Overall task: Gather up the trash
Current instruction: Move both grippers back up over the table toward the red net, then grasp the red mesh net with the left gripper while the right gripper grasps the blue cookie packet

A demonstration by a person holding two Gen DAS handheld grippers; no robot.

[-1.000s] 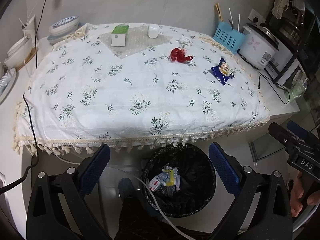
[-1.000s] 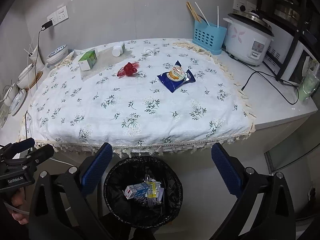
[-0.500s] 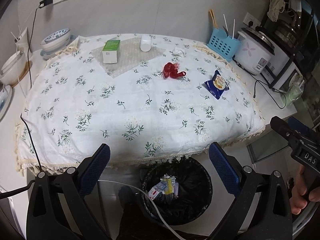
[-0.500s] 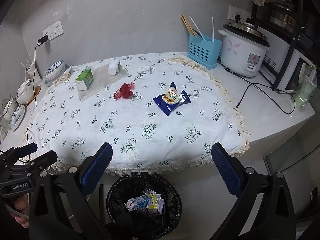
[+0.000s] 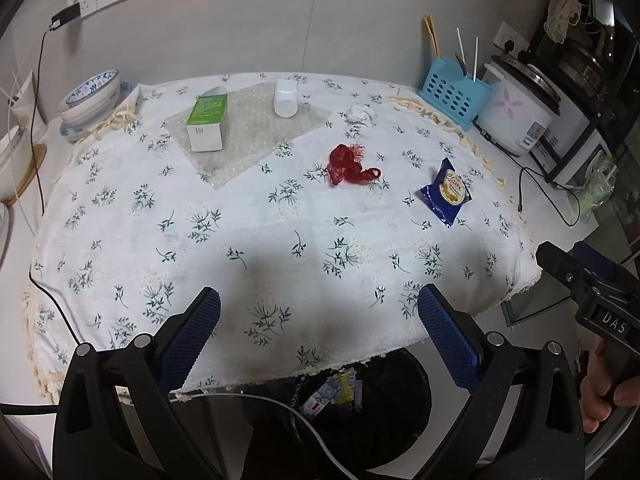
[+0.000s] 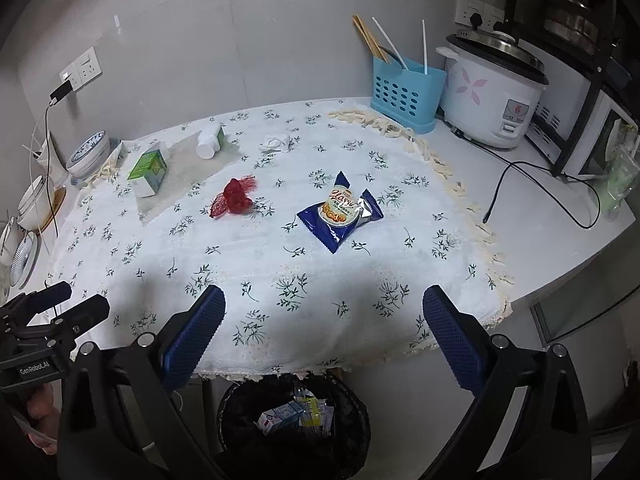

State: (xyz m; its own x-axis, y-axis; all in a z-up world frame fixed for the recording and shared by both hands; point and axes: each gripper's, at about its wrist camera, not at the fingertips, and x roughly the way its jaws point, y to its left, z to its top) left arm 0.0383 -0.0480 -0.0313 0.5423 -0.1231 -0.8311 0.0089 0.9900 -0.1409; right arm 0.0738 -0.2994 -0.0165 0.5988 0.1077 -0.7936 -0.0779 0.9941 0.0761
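Observation:
On the flowered tablecloth lie a blue snack packet, a red net scrap, a crumpled tissue, a green-and-white carton and a white bottle. Below the table's front edge stands a black-lined bin with several small packs inside. My left gripper and my right gripper both hang open and empty over the near edge of the table. Each gripper shows at the side of the other's view.
A blue utensil basket, a white rice cooker and a dark shelf rack fill the back right. Bowls and plates sit at the left. Black cables run along the left edge and across the right counter.
Both grippers have risen and moved forward over the table edge, so the bin now sits lower and partly under the cloth. Both stay open. Nothing on the table has moved.

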